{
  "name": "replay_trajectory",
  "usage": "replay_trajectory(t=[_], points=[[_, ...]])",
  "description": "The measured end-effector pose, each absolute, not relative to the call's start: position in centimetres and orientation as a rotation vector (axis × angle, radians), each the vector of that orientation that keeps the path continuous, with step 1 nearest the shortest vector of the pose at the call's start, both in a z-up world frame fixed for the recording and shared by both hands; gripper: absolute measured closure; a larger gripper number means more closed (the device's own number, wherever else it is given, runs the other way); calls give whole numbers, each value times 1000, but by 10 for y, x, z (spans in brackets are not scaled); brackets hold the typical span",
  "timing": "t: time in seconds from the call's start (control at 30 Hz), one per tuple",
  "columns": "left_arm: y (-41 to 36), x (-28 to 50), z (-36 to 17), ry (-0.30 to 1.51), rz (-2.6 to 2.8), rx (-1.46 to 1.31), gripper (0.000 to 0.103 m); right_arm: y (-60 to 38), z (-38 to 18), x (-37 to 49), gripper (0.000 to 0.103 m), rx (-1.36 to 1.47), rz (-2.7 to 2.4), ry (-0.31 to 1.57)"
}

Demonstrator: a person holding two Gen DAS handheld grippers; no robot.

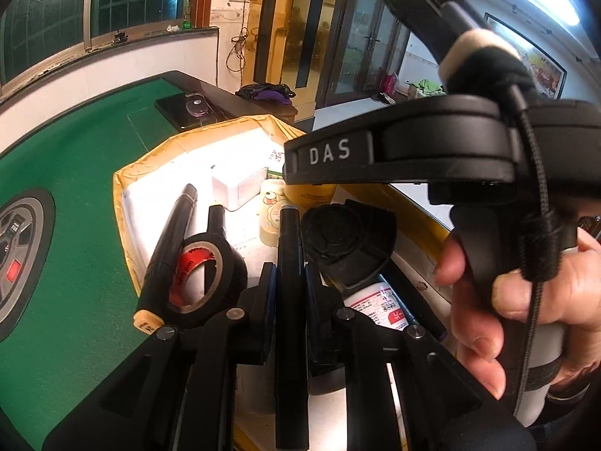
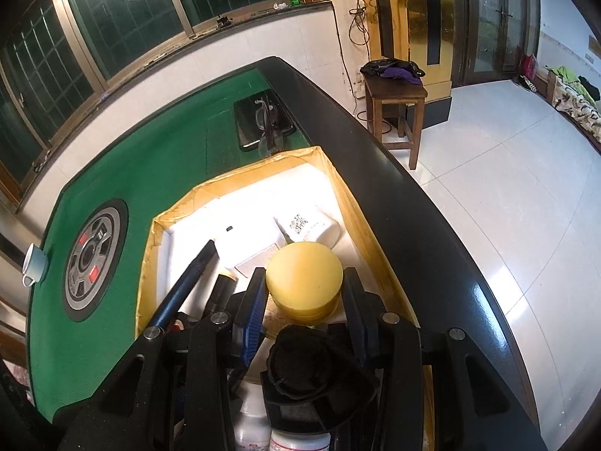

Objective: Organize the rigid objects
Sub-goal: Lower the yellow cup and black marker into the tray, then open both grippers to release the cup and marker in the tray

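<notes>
A: Clearly, from the left wrist, "DAS" reads in white on the right gripper's black body (image 1: 413,150), a bare hand (image 1: 526,293) wrapped round its handle. What does the left gripper (image 1: 291,274) have?

B: Its two pads are clamped on one black marker (image 1: 290,248), held over the yellow-edged box (image 1: 124,203). Inside lie two more dark pens, one roll of black tape (image 1: 204,274) with a red printed core, unreadable, one white block and one labelled bottle (image 1: 379,308), half hidden.

A: And from the right wrist?

B: The right gripper (image 2: 304,293) stands spread either side of one yellow round tin (image 2: 304,282); whether the pads touch it is hard to say. A QR code shows on one white packet (image 2: 311,229). One black triangular piece (image 2: 319,372) blocks the foreground; two bottles are cut off below. The box sits on green felt (image 2: 161,173).
</notes>
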State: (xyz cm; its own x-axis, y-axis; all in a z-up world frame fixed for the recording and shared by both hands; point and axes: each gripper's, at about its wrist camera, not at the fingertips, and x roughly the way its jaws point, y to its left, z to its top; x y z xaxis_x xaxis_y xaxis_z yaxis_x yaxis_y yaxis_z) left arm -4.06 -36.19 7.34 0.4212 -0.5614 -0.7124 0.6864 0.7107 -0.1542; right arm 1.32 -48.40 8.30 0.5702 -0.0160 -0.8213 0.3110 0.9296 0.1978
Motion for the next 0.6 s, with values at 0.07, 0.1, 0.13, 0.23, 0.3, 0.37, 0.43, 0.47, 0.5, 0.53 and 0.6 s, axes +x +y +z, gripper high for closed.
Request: replay_trajectory(t=[0.07, 0.1, 0.13, 0.23, 0.3, 0.37, 0.43, 0.47, 0.5, 0.53, 0.6], points=[[-362, -42, 73, 820, -792, 174, 91, -484, 82, 13, 67, 337, -202, 950], [-362, -42, 74, 819, -796, 175, 91, -485, 81, 13, 67, 336, -204, 951], [-363, -43, 74, 820, -796, 175, 91, -485, 81, 13, 67, 335, -205, 953], [-362, -44, 74, 827, -798, 170, 90, -484, 80, 13, 67, 331, -210, 965], [-362, -43, 75, 829, -803, 171, 90, -484, 80, 13, 67, 325, -213, 966], [-361, -43, 75, 831, -802, 170, 89, -484, 81, 11, 67, 325, -216, 963], [-362, -44, 75, 832, -806, 172, 89, -485, 82, 10, 67, 332, -216, 958], [-362, -44, 75, 832, -806, 173, 89, -485, 83, 10, 67, 333, -218, 953], [-362, -43, 75, 834, -804, 178, 89, -485, 84, 9, 67, 333, -221, 952], [-362, -44, 76, 834, -805, 180, 88, -486, 85, 8, 66, 333, -222, 952], [-362, -46, 77, 832, -814, 180, 82, -486, 86, 6, 66, 335, -221, 948]])
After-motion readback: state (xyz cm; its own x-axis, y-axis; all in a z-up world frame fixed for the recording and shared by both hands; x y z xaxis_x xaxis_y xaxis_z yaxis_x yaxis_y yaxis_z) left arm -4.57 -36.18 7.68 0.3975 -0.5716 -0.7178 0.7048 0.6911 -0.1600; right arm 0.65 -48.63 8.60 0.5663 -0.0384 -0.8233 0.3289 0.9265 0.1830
